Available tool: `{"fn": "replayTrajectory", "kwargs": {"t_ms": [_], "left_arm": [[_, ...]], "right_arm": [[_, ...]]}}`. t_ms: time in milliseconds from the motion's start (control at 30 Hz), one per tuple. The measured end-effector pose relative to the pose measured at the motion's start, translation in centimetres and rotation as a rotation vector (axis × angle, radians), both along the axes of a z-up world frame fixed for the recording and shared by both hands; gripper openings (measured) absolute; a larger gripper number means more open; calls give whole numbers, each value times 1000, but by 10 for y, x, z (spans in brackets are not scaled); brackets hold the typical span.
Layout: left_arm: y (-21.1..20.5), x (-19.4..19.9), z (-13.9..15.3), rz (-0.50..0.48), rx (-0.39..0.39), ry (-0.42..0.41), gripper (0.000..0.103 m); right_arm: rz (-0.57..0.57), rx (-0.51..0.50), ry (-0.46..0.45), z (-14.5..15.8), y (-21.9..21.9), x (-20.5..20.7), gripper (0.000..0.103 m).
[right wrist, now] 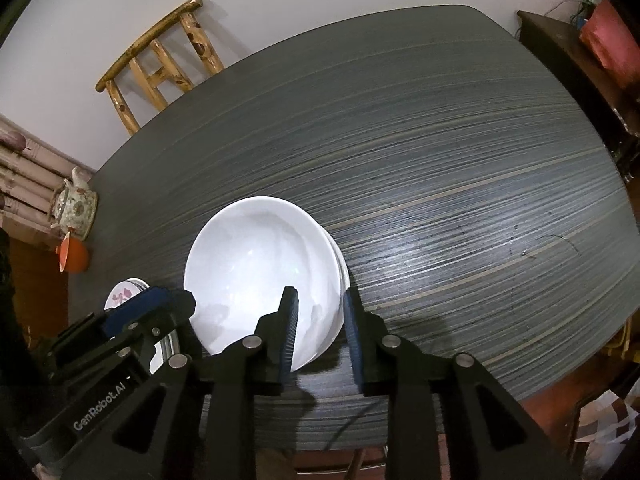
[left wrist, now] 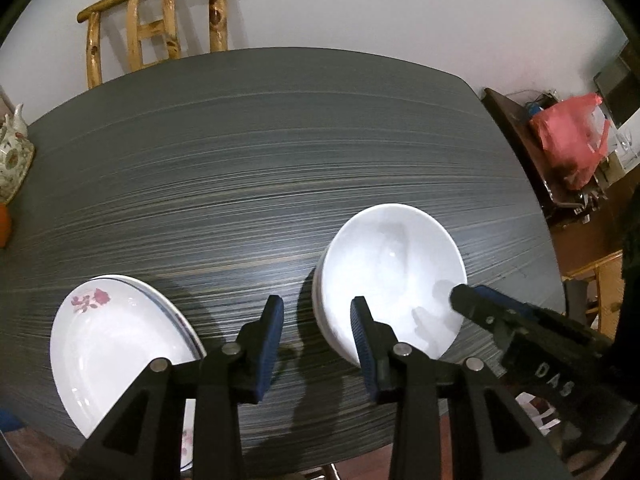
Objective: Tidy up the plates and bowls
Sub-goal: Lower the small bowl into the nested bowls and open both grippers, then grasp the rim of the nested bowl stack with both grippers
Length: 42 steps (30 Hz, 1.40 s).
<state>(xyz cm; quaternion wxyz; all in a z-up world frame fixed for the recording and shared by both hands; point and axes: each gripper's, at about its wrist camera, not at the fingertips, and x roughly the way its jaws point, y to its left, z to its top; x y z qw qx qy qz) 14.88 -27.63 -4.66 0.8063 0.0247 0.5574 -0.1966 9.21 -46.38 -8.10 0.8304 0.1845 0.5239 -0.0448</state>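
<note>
A stack of white bowls [left wrist: 390, 272] stands on the dark striped table [left wrist: 260, 168], near its front edge; it also shows in the right wrist view [right wrist: 260, 264]. A stack of white plates [left wrist: 116, 352], the top one with a red rose print, lies to its left, partly seen in the right wrist view [right wrist: 124, 294]. My left gripper [left wrist: 318, 344] is open and empty, above the table between plates and bowls. My right gripper [right wrist: 320, 330] is open, its jaws either side of the bowl stack's near right rim; it also shows in the left wrist view [left wrist: 472, 300].
A wooden chair [left wrist: 160, 20] stands behind the table's far edge. A floral teapot [right wrist: 74, 204] and an orange cup [right wrist: 74, 256] sit at the table's left end. A side cabinet with a red plastic bag [left wrist: 572, 136] is at the right.
</note>
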Motion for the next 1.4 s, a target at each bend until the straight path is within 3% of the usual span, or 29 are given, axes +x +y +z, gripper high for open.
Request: {"fn": "replayTrajectory", "kwargs": {"t_ms": [133, 300, 767, 900, 1100, 1400], "left_arm": [[5, -8, 1, 3, 31, -47, 35], [4, -13, -3, -14, 23, -33, 36], [18, 11, -8, 44, -254, 137, 50], [14, 15, -9, 33, -251, 123, 50], [13, 28, -26, 75, -287, 187, 50], [14, 38, -47, 97, -285, 212, 50]], "right_arm": [[-11, -3, -20, 4, 0, -7, 25], [-31, -22, -34, 7, -3, -13, 40], [-22, 23, -15, -5, -10, -12, 40], [-24, 67, -19, -9, -14, -10, 40], [-18, 69, -5, -16, -13, -2, 40], [3, 82, 25, -33, -11, 9, 40]]}}
